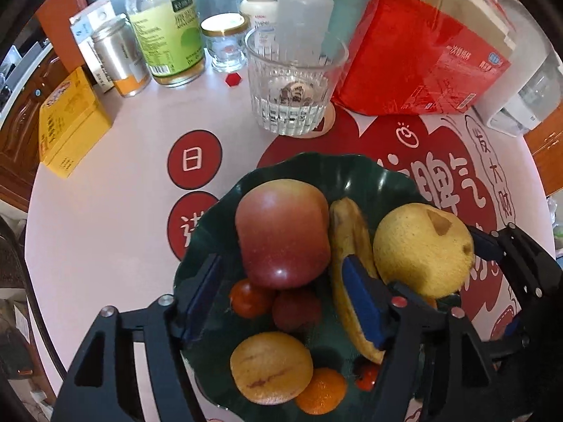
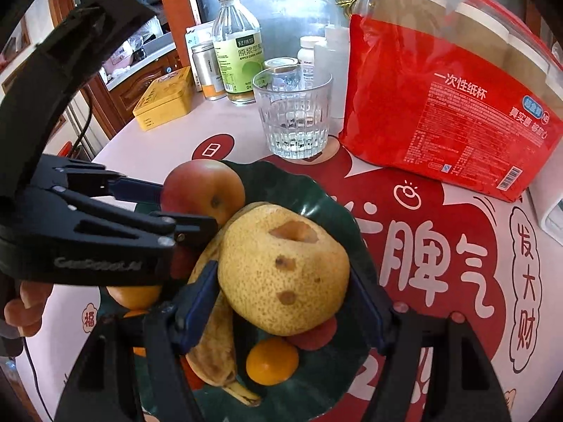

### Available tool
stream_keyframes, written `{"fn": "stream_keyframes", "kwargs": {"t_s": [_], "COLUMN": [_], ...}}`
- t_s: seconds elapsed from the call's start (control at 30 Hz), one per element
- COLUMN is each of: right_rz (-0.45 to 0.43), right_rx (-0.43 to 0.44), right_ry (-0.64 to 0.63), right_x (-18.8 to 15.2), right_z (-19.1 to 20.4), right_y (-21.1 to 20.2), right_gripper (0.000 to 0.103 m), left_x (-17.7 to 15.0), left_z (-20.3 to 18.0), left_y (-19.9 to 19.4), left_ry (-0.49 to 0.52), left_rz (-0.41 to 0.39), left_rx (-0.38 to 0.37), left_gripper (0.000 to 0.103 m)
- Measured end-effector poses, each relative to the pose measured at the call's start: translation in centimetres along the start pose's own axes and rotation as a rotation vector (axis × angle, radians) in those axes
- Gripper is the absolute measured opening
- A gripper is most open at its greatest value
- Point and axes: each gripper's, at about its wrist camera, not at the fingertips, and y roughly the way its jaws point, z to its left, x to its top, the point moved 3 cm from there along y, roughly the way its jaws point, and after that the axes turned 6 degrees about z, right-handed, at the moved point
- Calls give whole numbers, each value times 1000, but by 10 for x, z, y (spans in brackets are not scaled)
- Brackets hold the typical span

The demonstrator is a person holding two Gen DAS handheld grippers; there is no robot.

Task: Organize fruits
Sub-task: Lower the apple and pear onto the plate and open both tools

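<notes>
Where pads flank it, pear [image 2: 285, 274] within right tool [image 2: 285, 302].

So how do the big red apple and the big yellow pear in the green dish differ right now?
The red apple is smooth and glossy; the yellow pear is speckled with brown spots. The apple lies free ahead of the left gripper; the pear sits between the right gripper pads. Both rest in the green dish.
</notes>
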Motion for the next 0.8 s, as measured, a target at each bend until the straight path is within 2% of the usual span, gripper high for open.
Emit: {"fn": "stream_keyframes", "kwargs": {"t_s": [0.23,0.6,0.8], "right_rz": [-87,-78,-61], "right_rx": [11,8,13], "right_ry": [21,5,25], "right_x": [6,-6,-28], "right_z": [-5,3,10], "right_y": [-24,-50,-73], "right_gripper": [72,72,72], "left_x": [-14,-51,-89], "left_z": [-3,-15,-26], "left_y": [-30,-75,-100], "left_ry": [-6,36,37], "left_rz": [-55,-115,-136], "left_rx": [-1,65,78], "left_gripper": [74,76,80]}}
